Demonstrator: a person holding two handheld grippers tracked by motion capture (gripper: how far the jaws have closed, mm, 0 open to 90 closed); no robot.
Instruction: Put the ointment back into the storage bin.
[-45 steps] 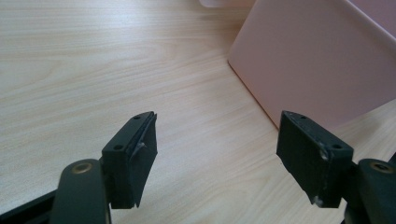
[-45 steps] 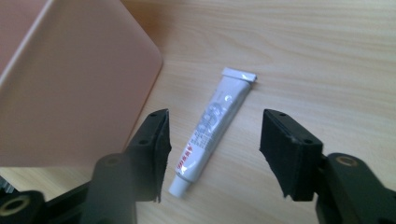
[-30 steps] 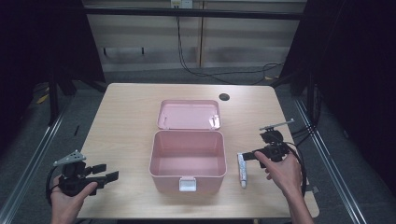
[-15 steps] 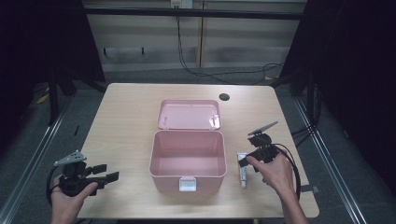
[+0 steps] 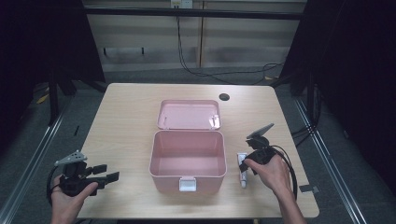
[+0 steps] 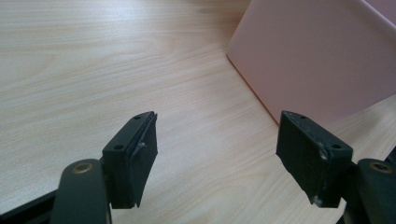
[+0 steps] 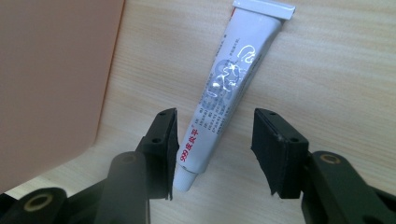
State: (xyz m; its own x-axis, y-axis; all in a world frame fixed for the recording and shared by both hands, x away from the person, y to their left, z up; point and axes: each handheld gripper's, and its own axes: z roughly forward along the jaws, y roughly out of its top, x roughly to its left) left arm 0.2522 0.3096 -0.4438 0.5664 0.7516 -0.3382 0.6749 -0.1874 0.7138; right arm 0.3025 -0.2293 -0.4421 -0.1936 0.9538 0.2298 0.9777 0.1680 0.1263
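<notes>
A pink box (image 5: 168, 183) stands open at mid table, its lid (image 5: 188, 114) laid back flat behind it. A white tube (image 5: 242, 171) lies on the wood just right of the box. My right gripper (image 5: 245, 164) points down over it. In the right gripper view the tube (image 7: 229, 88) lies between the jaws of my right gripper (image 7: 215, 127), cap end nearest, with a clear gap to the right pad; the jaws have just been opening. My left gripper (image 5: 107, 172) rests open at the front left, aimed at the box. Nothing is between its jaws (image 6: 217, 149).
The box's pink wall (image 6: 317, 56) rises to the right ahead of the left gripper, and it stands close on the left (image 7: 51, 79) of the right gripper. A round hole (image 5: 224, 97) sits near the table's far edge. A cable trails from the right hand.
The right hand has moved left and down, bringing its gripper over the tube beside the box. The left hand and gripper have stayed where they were.
</notes>
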